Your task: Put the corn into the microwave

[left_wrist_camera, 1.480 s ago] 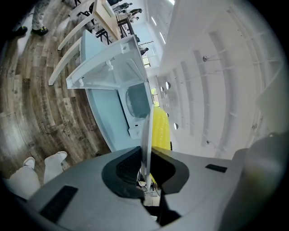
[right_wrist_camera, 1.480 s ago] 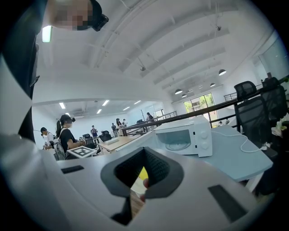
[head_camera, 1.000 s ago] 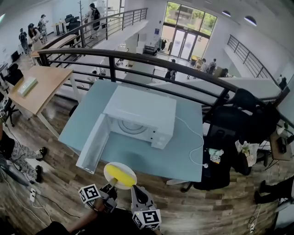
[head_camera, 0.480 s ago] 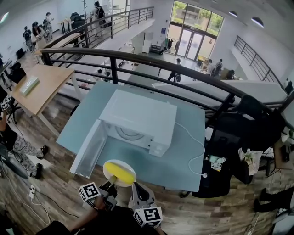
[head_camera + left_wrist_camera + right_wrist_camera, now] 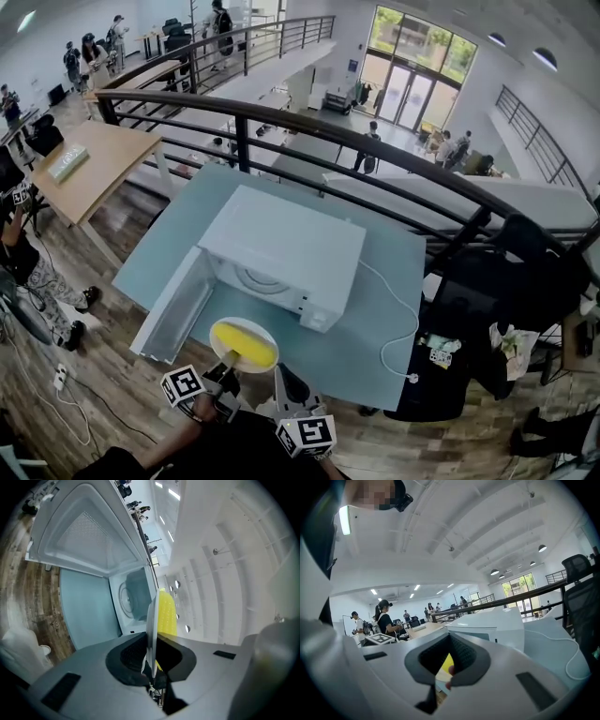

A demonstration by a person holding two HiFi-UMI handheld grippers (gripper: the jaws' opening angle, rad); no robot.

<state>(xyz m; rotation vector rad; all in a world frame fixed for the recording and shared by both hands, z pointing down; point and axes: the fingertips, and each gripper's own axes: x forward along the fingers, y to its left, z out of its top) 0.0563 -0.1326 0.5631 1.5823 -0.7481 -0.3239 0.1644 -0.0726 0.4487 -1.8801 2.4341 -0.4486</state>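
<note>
Corn (image 5: 240,339) lies on a small white plate (image 5: 255,327) low in the middle of the head view, just in front of the open microwave (image 5: 286,239) and above the near edge of the pale blue table (image 5: 370,319). The left gripper (image 5: 225,372) is clamped on the plate's near rim. Its own view shows the plate edge-on between the pads, with the yellow cob on the plate beyond them. The right gripper (image 5: 281,377) sits just beside it at the plate's lower right, its jaws drawn together on nothing that its view shows; the cob and plate only peek through the hollow ahead of them. The microwave door (image 5: 173,307) hangs wide open toward the lower left, and the cavity (image 5: 261,274) faces the plate with its round tray visible inside, so the way in looks unobstructed. The cob itself is probably light and firm, but it is round and lies loose on a smooth dish, so it would likely roll or slide if the plate tips. The plate is stiff, likely slick and breakable, and pinched at one edge only, so its far side will tend to sag. The rim seems the sensible place to hold — level, with a firm bite — while the corn, if taken directly, would best be gripped across the middle of its length.
</note>
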